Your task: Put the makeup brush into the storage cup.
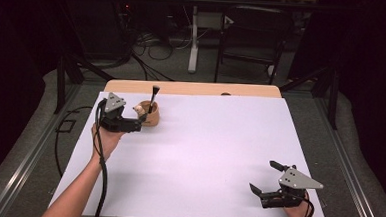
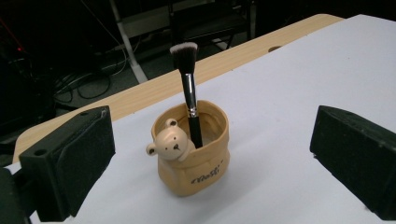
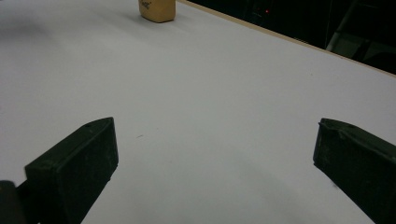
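Observation:
A tan cup [image 1: 150, 118] with a small bear head on its rim stands near the back left of the white table top [image 1: 203, 154]. A black-handled make-up brush [image 1: 154, 94] stands in it, bristles up. My left gripper [image 1: 139, 123] lies just left of the cup, open and pointing at it. In the left gripper view the cup [image 2: 196, 165] and brush [image 2: 189, 88] sit ahead of the wide-apart pads [image 2: 79, 158], untouched. My right gripper [image 1: 263, 176] rests open at the front right corner with nothing between its jaws. The cup's base [image 3: 157, 9] is far off in the right gripper view.
A strip of bare wooden table [image 1: 192, 88] runs behind the white top. Beyond it are a dark chair [image 1: 255, 36], a white table leg [image 1: 193, 43] and floor cables. A black cable [image 1: 100, 163] trails along the person's left forearm.

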Tool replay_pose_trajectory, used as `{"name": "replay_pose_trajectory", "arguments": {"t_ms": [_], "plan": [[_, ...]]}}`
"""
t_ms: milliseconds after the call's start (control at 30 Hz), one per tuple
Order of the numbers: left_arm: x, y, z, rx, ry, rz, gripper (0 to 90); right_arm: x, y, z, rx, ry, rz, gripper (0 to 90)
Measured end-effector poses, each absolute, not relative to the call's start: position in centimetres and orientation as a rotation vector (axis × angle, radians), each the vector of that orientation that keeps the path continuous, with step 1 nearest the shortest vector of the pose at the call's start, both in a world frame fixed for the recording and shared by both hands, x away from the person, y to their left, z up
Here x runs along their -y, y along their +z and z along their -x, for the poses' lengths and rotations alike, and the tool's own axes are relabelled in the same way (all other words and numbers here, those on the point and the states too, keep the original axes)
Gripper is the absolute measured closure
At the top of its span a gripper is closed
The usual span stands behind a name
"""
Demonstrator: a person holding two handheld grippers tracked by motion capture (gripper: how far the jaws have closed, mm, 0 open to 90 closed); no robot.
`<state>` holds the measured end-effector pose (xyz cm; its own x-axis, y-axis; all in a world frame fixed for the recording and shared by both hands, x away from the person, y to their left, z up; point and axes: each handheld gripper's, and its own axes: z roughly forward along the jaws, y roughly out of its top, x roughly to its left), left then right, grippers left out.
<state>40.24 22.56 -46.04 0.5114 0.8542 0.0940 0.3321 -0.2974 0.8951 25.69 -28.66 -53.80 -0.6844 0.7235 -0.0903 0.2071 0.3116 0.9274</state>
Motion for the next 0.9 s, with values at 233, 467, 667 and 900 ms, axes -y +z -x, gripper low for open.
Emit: {"name": "replay_pose_trajectory", "arguments": {"t_ms": [233, 467, 667, 900], "plan": [[-23.1, -46.1, -38.2, -0.96, 0.751, -1.849, 0.2, 28.7, -53.8, -25.7, -2.082, 1.364, -0.822, 0.0], [-23.4, -46.1, -36.5, -0.939, 0.755, -1.846, 0.1, 28.7, -53.8, -25.7, -2.083, 1.362, -0.821, 0.0], [-23.7, -46.3, -35.1, -0.933, 0.75, -1.843, 0.1, 28.7, -53.8, -25.7, -2.084, 1.362, -0.82, 0.0], [-24.1, -46.7, -33.3, -0.926, 0.748, -1.826, 0.1, 28.6, -53.8, -25.7, -2.081, 1.363, -0.822, 0.0]]}}
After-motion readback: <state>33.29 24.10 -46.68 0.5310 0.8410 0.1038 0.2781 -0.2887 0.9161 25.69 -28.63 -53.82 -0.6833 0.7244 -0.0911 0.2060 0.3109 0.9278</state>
